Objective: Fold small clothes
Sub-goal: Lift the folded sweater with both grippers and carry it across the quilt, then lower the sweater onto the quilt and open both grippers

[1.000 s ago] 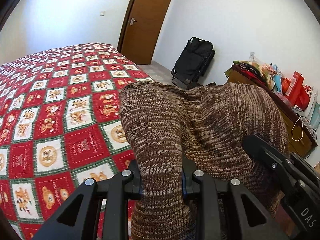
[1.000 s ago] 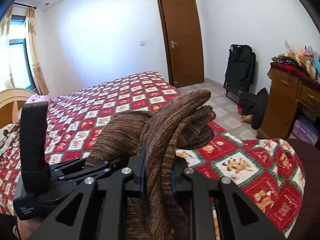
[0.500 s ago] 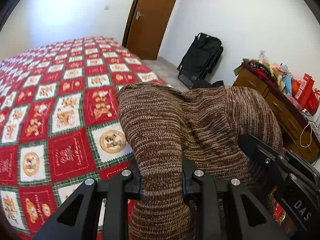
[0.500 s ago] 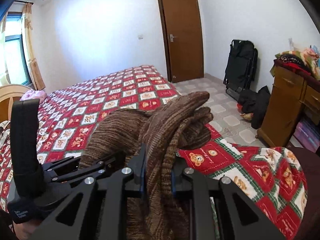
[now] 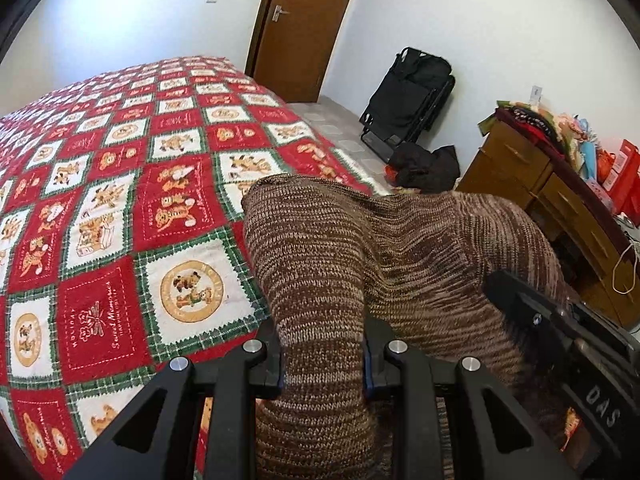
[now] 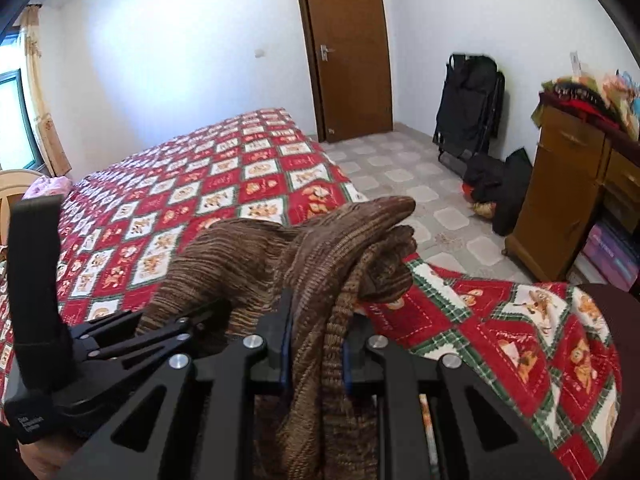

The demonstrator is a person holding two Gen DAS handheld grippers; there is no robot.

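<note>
A brown knitted garment (image 5: 340,264) is held up off the bed, bunched between both tongs and slung from one to the other. In the left wrist view the left tongs (image 5: 323,364) are closed to a narrow gap on a thick roll of the knit at 6 o'clock, and the cloth spreads away toward 3 o'clock, where part of the right tool is seen. In the right wrist view the right tongs (image 6: 314,354) are pinched on several gathered layers, among them what looks like a ribbed edge, with a rounded lump of the garment (image 6: 320,248) standing up past the tips toward 12 o'clock. The knit is judged to be soft, light and stretchy; no shape will be kept by it, and sag and twist between the two grips are to be expected. Slipping is judged unlikely, since the loose weave catches on the pads. A cleaner hold would be taken at a single layer along a hem or shoulder seam, not on a wad. The bed (image 5: 120,208) lies from 9 to 12 o'clock under a red, white and green patchwork quilt with bear pictures. Farther out, a brown door (image 6: 348,52) is seen at 12 o'clock, a black folded stroller (image 6: 468,108) at 2 o'clock, and a wooden dresser (image 6: 560,188) piled with clothes at 3 o'clock.
</note>
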